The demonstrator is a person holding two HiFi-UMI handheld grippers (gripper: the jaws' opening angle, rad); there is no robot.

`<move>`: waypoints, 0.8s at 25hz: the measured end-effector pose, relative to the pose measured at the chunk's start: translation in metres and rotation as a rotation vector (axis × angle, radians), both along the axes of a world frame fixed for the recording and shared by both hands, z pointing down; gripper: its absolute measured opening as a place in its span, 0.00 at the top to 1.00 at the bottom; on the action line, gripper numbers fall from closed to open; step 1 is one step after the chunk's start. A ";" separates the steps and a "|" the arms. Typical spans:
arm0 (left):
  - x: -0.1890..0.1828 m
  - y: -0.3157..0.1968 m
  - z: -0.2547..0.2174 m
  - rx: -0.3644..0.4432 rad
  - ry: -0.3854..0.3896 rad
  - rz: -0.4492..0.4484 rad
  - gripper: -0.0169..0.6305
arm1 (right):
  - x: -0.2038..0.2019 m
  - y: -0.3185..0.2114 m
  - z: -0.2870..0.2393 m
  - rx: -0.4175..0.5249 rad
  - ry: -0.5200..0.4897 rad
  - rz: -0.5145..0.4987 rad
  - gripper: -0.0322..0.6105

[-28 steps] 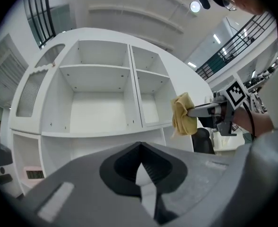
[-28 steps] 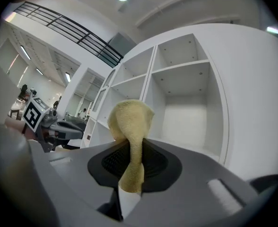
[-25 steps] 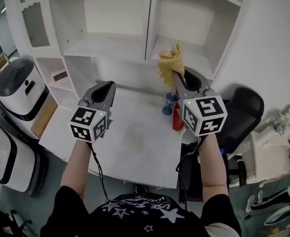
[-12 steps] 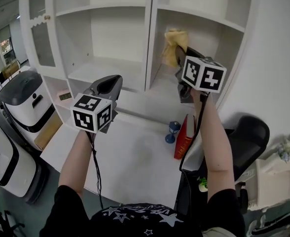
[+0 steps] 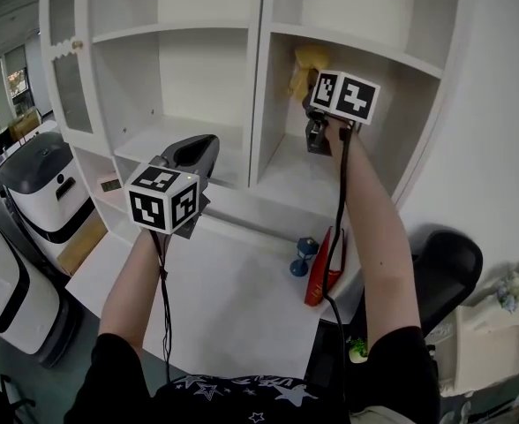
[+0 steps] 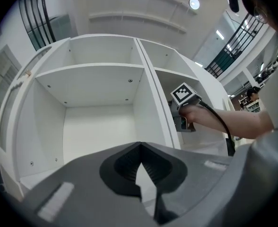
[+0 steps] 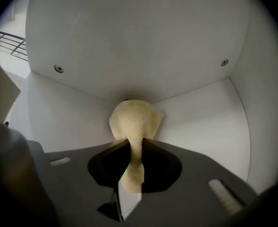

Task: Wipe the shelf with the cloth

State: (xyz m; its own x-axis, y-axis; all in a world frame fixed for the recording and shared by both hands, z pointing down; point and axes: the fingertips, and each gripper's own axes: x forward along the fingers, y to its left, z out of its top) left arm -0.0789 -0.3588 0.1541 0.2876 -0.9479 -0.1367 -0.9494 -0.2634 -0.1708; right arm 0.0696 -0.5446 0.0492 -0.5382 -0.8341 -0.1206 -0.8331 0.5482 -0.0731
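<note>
Gripping the yellow cloth between its clamped jaws, the right gripper sat high inside the right compartment of the white shelf, with the cloth close to the back wall. The left gripper hung outside, its jaws together and empty.

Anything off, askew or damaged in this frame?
Nothing stands out. The yellow cloth is pinched in the right gripper, inside the right compartment of the white shelf; the left gripper is shut and empty. No spills or damage visible.
</note>
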 end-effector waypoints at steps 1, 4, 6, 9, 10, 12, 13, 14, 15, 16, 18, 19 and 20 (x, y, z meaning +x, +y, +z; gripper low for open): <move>-0.002 -0.001 -0.002 0.001 -0.006 -0.006 0.97 | -0.003 -0.003 -0.004 0.008 0.003 0.004 0.83; -0.003 -0.004 -0.009 0.016 -0.010 -0.017 0.97 | -0.014 -0.008 -0.021 0.060 0.046 0.013 0.82; 0.000 -0.007 -0.011 0.020 -0.009 -0.017 0.97 | -0.016 -0.010 -0.029 0.105 0.089 0.020 0.83; 0.002 -0.013 -0.010 0.013 -0.015 -0.021 0.97 | -0.022 -0.017 -0.029 0.150 0.130 0.006 0.83; 0.001 -0.014 -0.009 0.012 -0.016 -0.023 0.97 | -0.025 -0.018 -0.029 0.167 0.144 -0.005 0.83; 0.001 -0.017 -0.009 0.013 -0.012 -0.021 0.97 | -0.032 -0.020 -0.029 0.206 0.179 -0.023 0.83; 0.001 -0.017 -0.009 0.014 -0.009 -0.019 0.97 | -0.034 -0.019 -0.030 0.223 0.195 -0.033 0.83; 0.000 -0.017 -0.009 0.016 -0.008 -0.015 0.97 | -0.036 -0.018 -0.030 0.235 0.204 -0.044 0.83; -0.001 -0.017 -0.008 0.016 -0.008 -0.013 0.97 | -0.039 -0.016 -0.031 0.244 0.209 -0.056 0.83; -0.002 -0.017 -0.007 0.017 -0.009 -0.011 0.97 | -0.042 -0.014 -0.031 0.252 0.213 -0.069 0.83; -0.006 -0.016 -0.006 0.017 -0.007 -0.008 0.97 | -0.048 -0.007 -0.030 0.273 0.238 -0.088 0.83; -0.008 -0.015 -0.005 0.018 -0.004 -0.004 0.97 | -0.050 -0.004 -0.028 0.285 0.255 -0.094 0.83; -0.009 -0.015 -0.005 0.019 -0.002 0.002 0.97 | -0.052 -0.001 -0.028 0.297 0.272 -0.099 0.83</move>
State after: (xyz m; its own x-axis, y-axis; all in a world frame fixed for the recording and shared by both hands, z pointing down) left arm -0.0876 -0.3734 0.1490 0.2897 -0.9447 -0.1537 -0.9486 -0.2620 -0.1778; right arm 0.0178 -0.5451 0.0217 -0.6594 -0.7273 -0.1904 -0.7426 0.5908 0.3154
